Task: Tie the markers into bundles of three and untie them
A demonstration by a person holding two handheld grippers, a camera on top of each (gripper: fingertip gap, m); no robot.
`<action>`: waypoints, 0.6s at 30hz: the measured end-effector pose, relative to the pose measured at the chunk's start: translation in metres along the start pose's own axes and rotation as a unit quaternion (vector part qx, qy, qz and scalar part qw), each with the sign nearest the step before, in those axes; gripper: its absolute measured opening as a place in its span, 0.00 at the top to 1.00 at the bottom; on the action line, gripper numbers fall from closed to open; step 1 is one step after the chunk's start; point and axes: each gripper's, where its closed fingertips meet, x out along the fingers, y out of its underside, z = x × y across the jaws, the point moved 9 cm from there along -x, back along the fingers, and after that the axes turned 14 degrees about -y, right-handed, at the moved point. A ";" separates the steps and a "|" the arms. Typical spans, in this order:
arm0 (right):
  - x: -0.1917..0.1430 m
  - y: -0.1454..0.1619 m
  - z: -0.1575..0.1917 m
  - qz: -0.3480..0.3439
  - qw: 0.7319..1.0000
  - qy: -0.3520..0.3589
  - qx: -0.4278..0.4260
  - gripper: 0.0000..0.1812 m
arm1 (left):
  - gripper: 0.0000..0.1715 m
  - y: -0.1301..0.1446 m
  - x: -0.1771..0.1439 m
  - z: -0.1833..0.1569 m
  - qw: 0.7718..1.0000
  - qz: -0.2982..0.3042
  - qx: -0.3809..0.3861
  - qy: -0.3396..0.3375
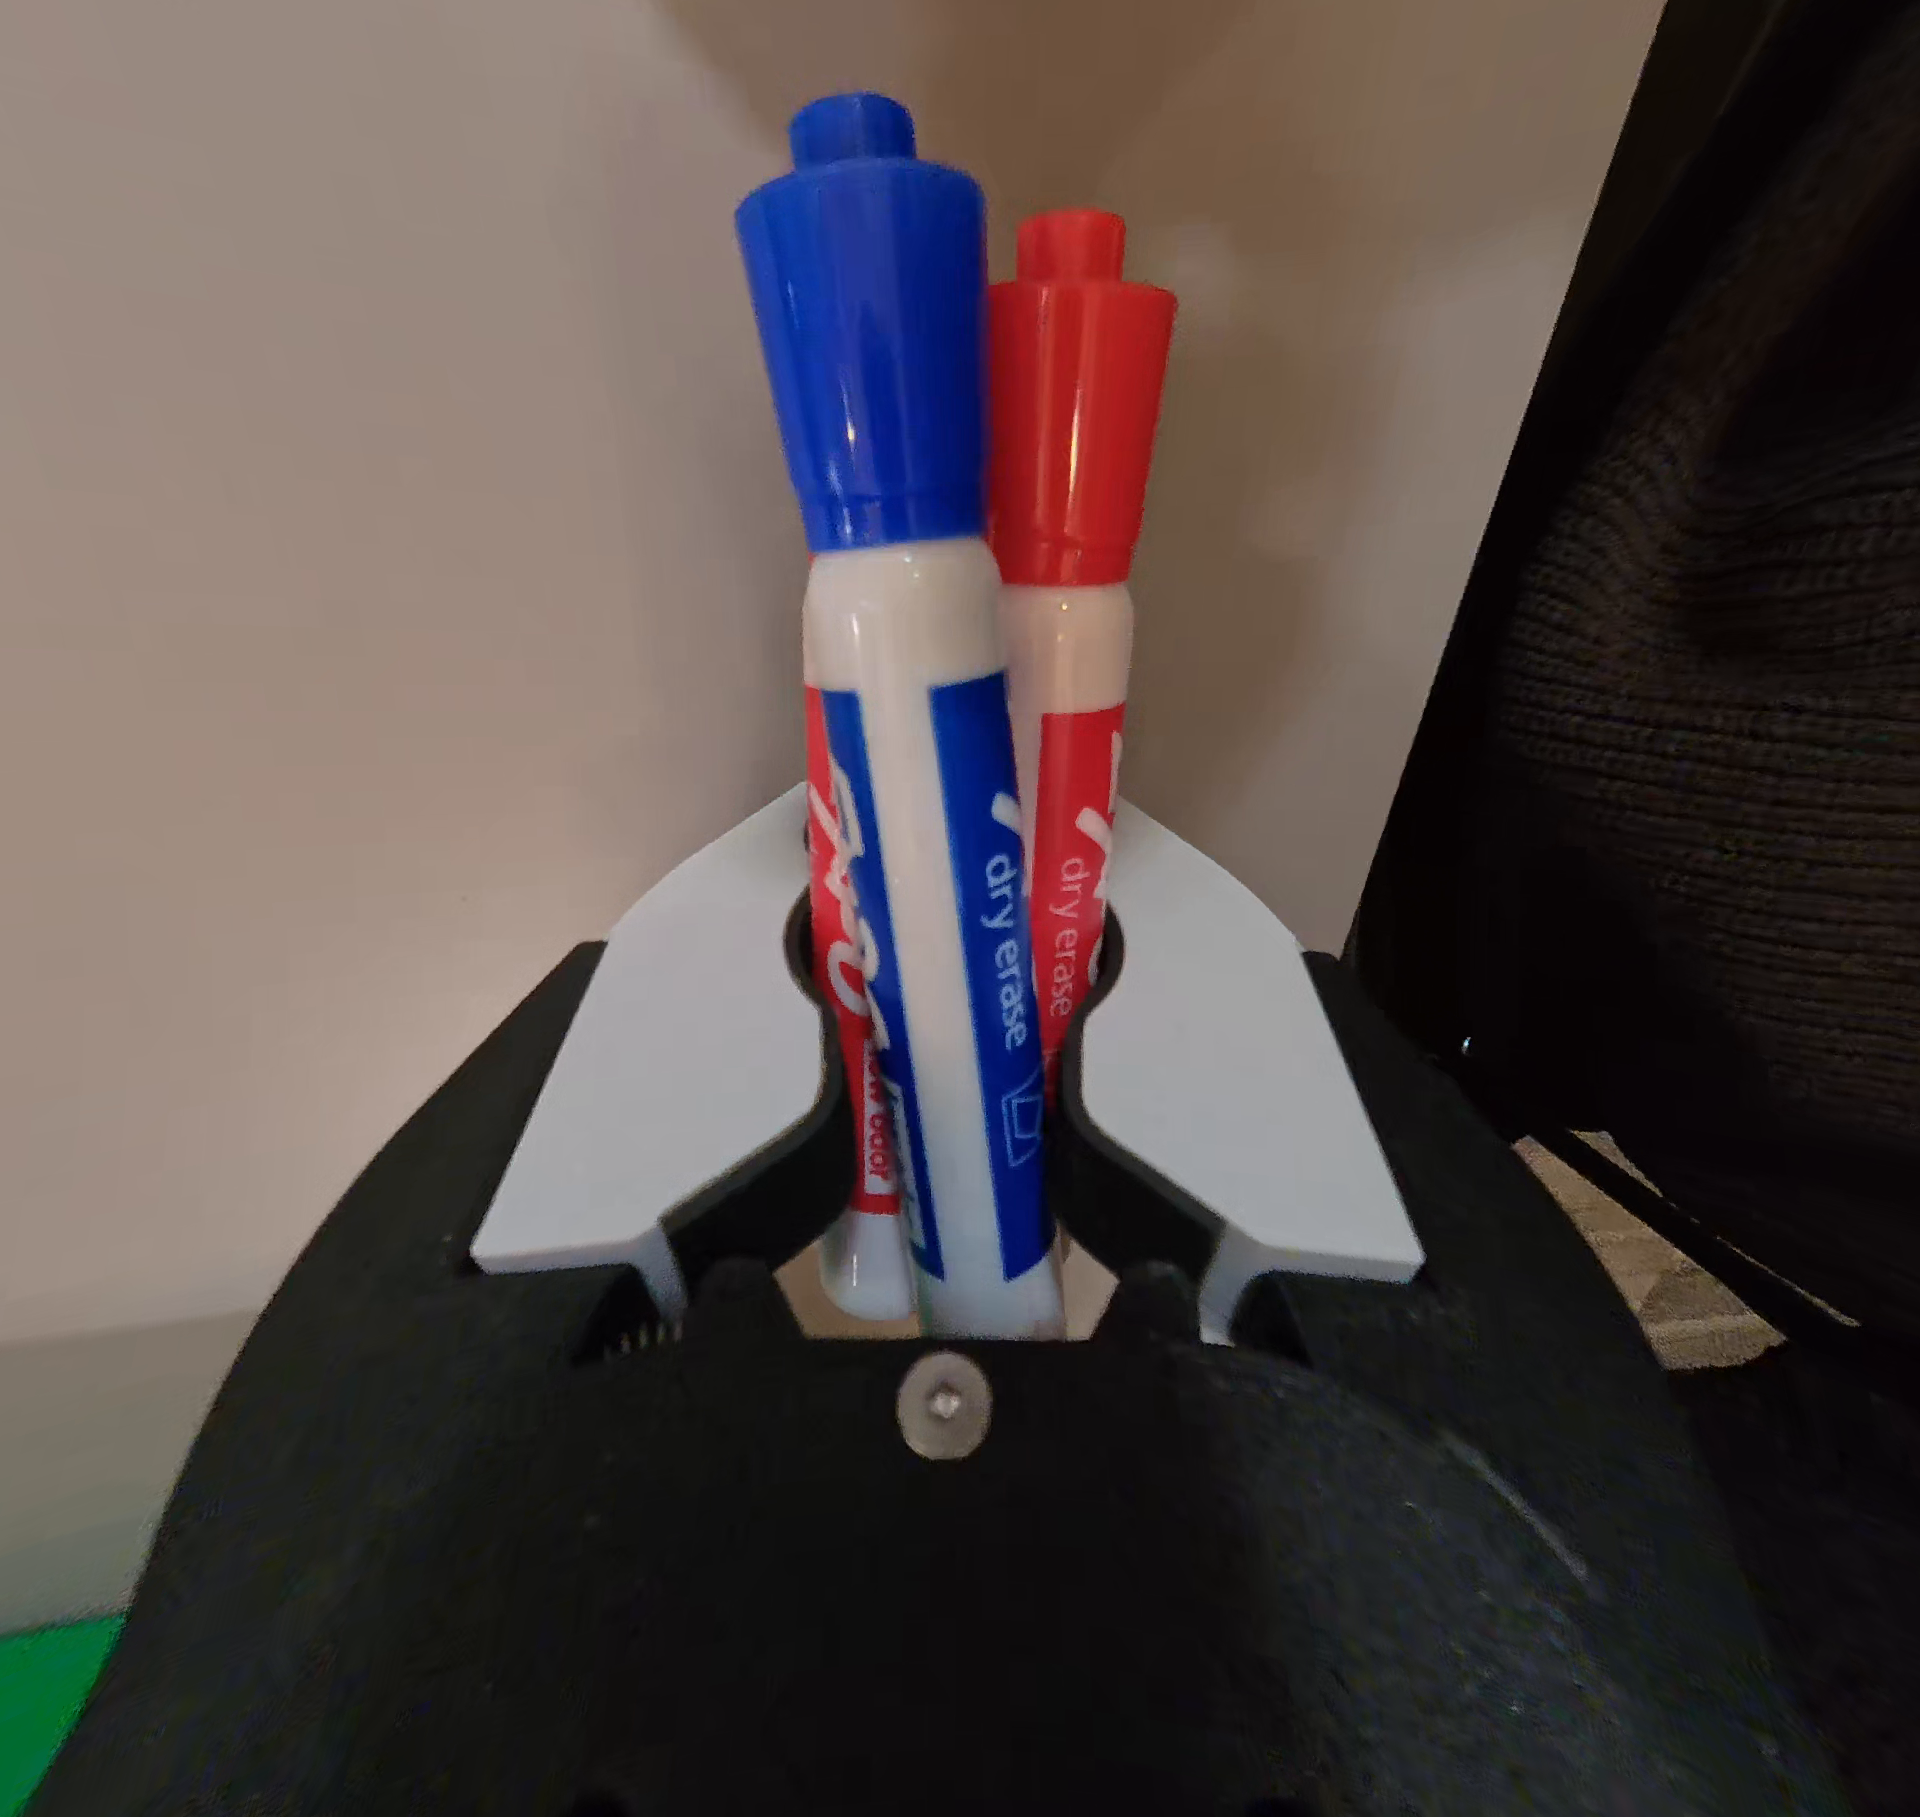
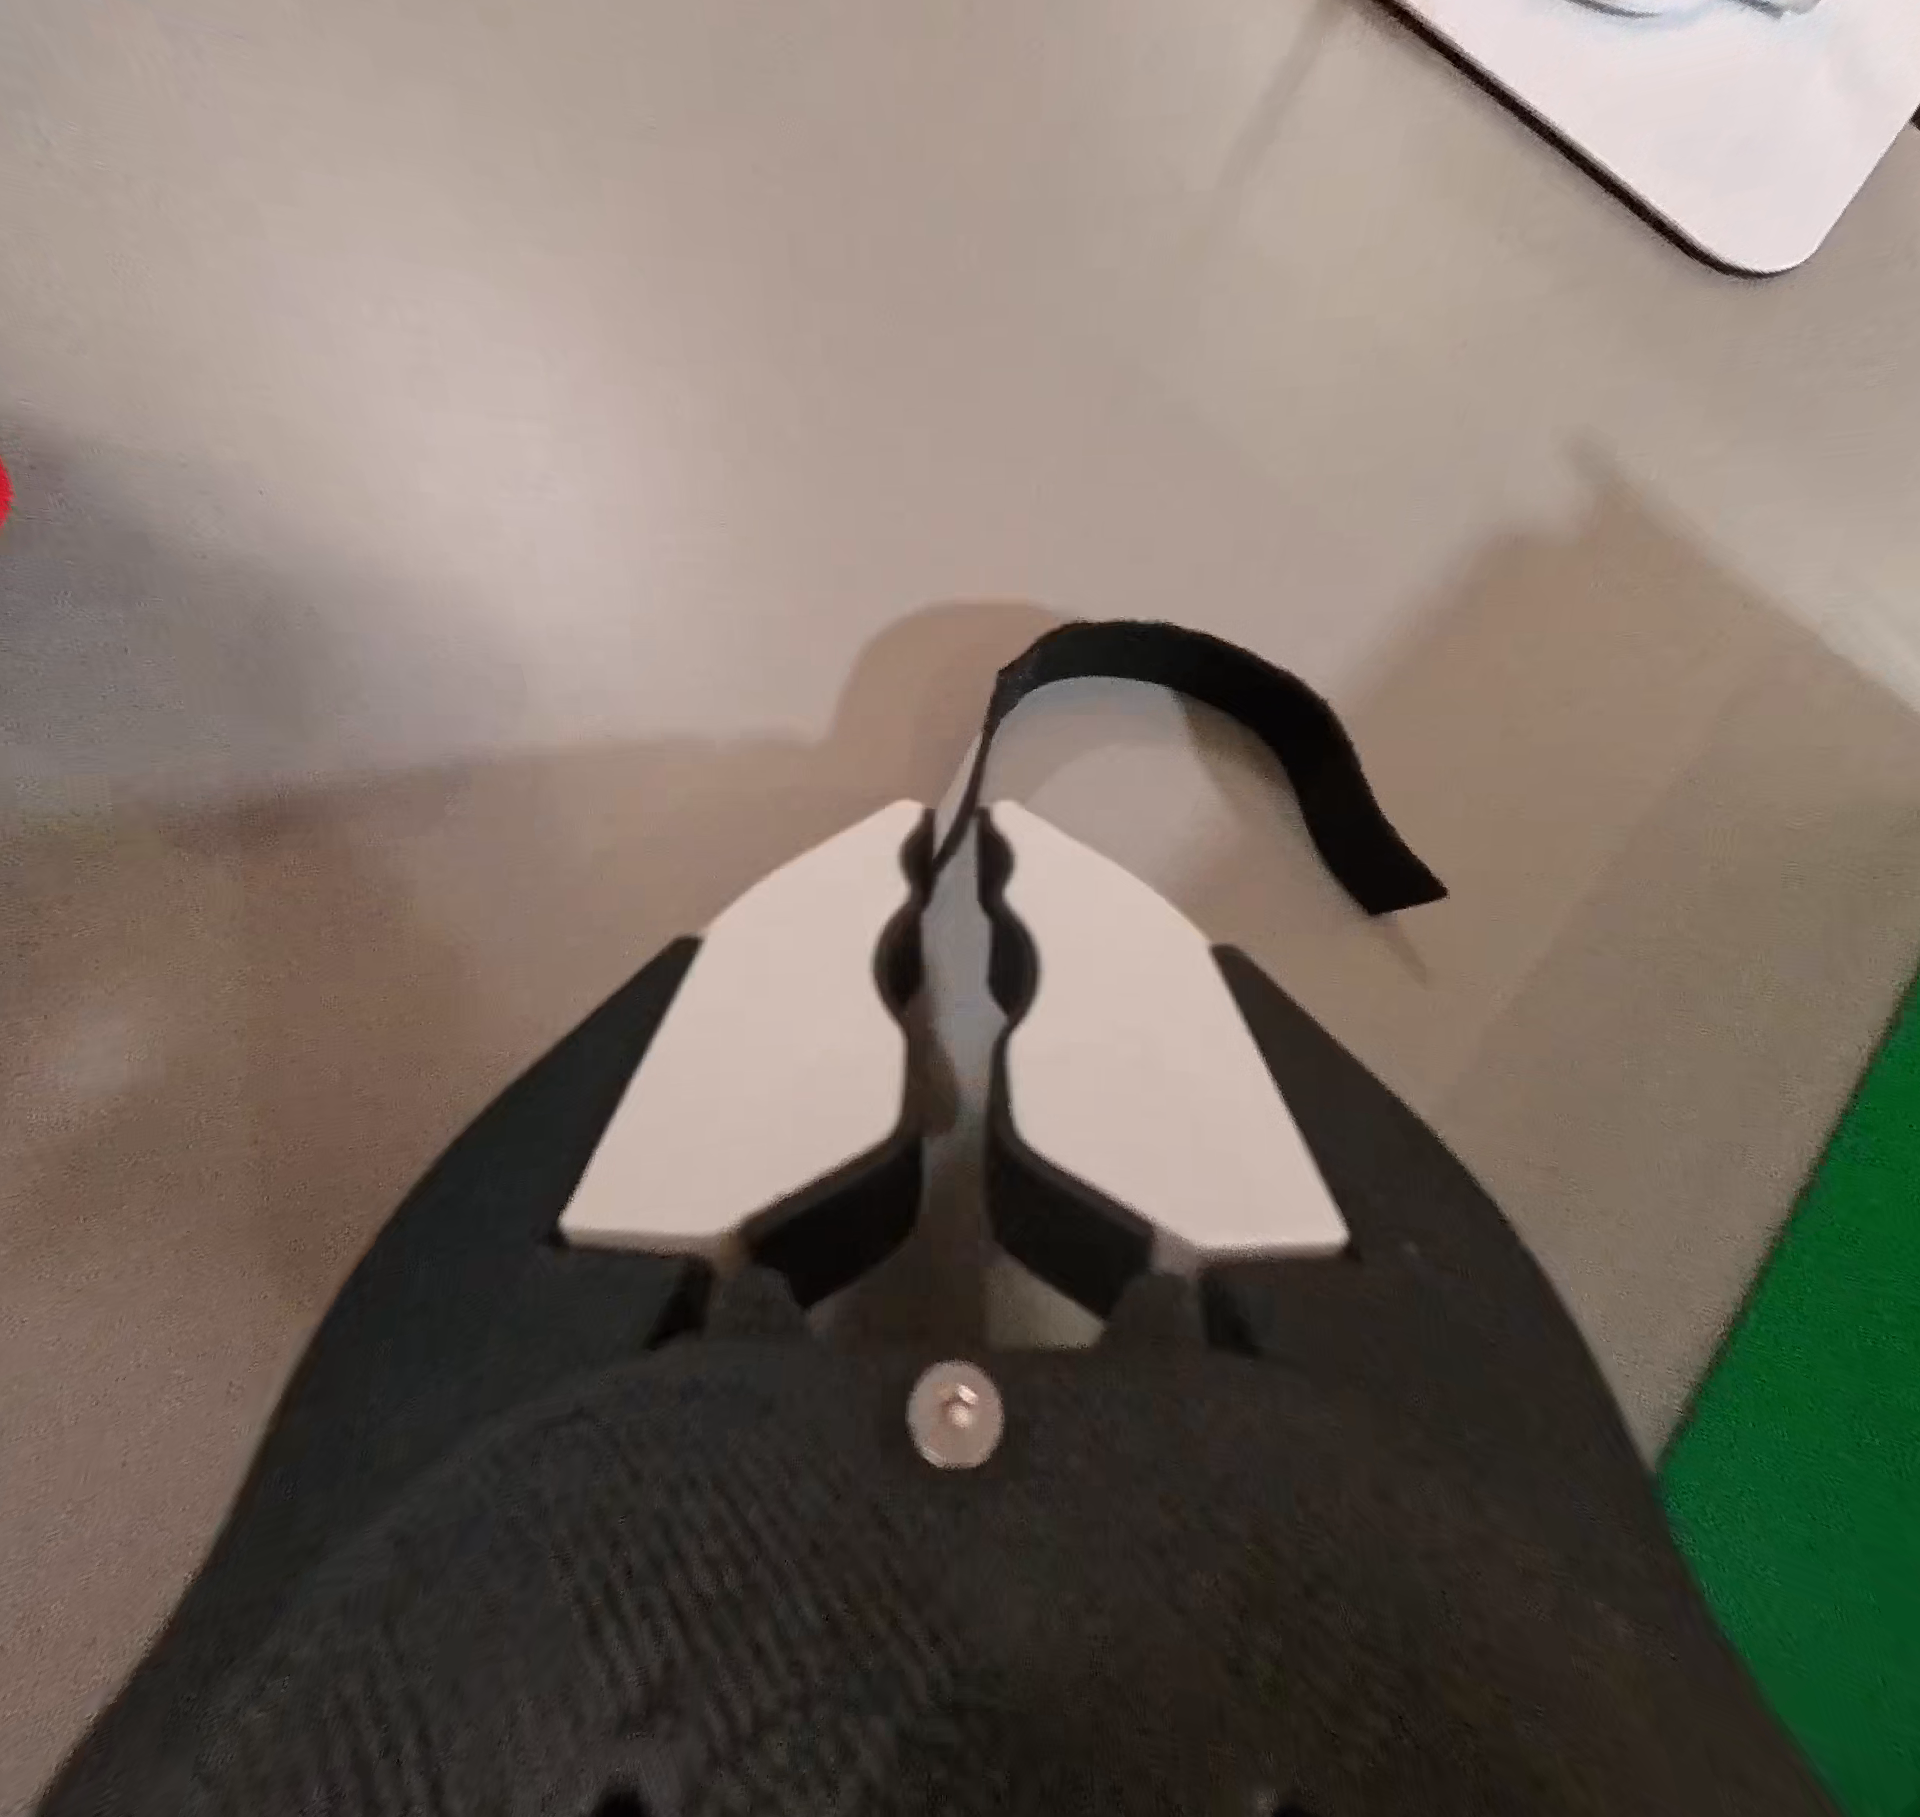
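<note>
Each gripper holds something: markers on the left, a strap on the right.

The left gripper [image 1: 940, 936], black with white finger plates, is clamped around a blue-capped white dry-erase marker [image 1: 904, 728] and, just behind and touching it, a red-capped white marker [image 1: 1075, 541], both pointing forward over the beige table [image 1: 312, 624]. The right gripper [image 2: 956, 832] pinches a black fabric strap [image 2: 1226, 687] that curls rightward above the table; farther off lies a white mat [image 2: 1621, 105].
</note>
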 end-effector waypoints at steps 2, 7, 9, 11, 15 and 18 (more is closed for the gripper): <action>-0.003 -0.004 0.008 -0.014 0.999 -0.026 -0.025 0.99 | 0.74 0.002 0.001 -0.001 1.000 0.002 0.001 0.002; -0.016 -0.002 0.036 -0.028 0.965 -0.236 -0.113 0.99 | 0.75 0.004 -0.001 -0.004 1.000 0.008 0.003 0.001; -0.020 0.004 0.028 0.008 0.969 -0.214 -0.122 0.99 | 0.75 0.004 -0.003 -0.004 1.000 0.002 0.002 -0.001; -0.022 0.010 0.003 0.038 0.989 -0.102 -0.101 0.98 | 0.75 0.005 -0.005 -0.004 1.000 0.002 0.001 -0.003; -0.033 0.011 -0.024 -0.003 0.999 0.009 -0.049 0.83 | 0.75 0.007 -0.006 -0.003 1.000 0.007 -0.001 -0.006; -0.038 0.002 -0.020 -0.046 0.998 0.015 -0.043 0.76 | 0.75 0.007 -0.006 -0.004 1.000 0.013 -0.002 -0.006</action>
